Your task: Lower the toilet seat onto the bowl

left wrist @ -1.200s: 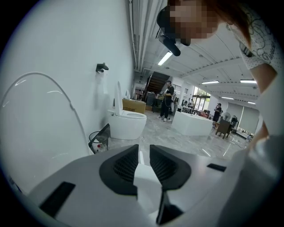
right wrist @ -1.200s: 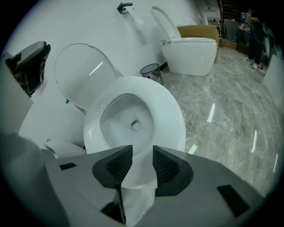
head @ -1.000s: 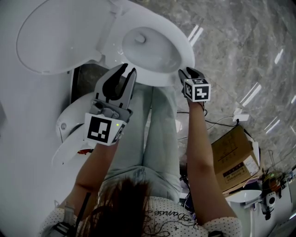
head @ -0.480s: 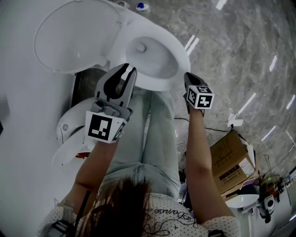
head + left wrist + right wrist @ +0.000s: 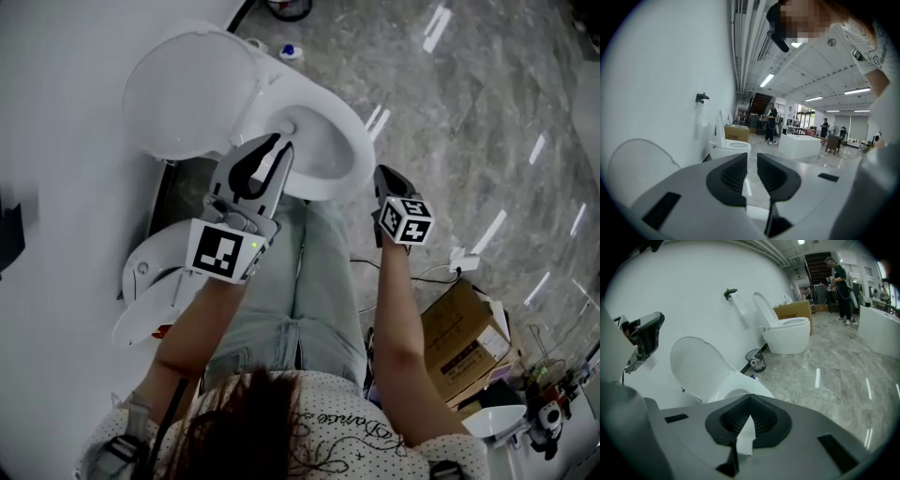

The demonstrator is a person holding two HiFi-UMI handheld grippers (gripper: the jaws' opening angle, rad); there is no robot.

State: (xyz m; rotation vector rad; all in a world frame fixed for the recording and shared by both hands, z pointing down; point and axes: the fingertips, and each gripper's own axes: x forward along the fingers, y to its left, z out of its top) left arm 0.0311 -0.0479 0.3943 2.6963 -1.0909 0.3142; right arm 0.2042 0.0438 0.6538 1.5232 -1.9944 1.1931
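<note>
The white toilet's lid [image 5: 187, 94] stands raised against the wall, and the bowl [image 5: 328, 155] lies open below it. I cannot tell the seat from the rim. My left gripper [image 5: 275, 145] hangs over the bowl's near left edge, open by a narrow gap with nothing between its jaws. In the left gripper view it [image 5: 752, 157] points level along the room. My right gripper [image 5: 384, 178] is shut and empty, just off the bowl's near right edge. In the right gripper view it [image 5: 750, 398] looks down at the raised lid [image 5: 698, 366] and the bowl [image 5: 740, 391].
A second toilet [image 5: 155, 272] stands at the wall by my left arm. A cardboard box [image 5: 469, 337] and cables lie on the marble floor at the right. A waste bin [image 5: 757, 361], another toilet [image 5: 787, 333] and people [image 5: 841, 282] are farther down the room.
Both grippers have lifted up and away from the bowl's front rim. The toilet now looks smaller, and its whole raised lid shows.
</note>
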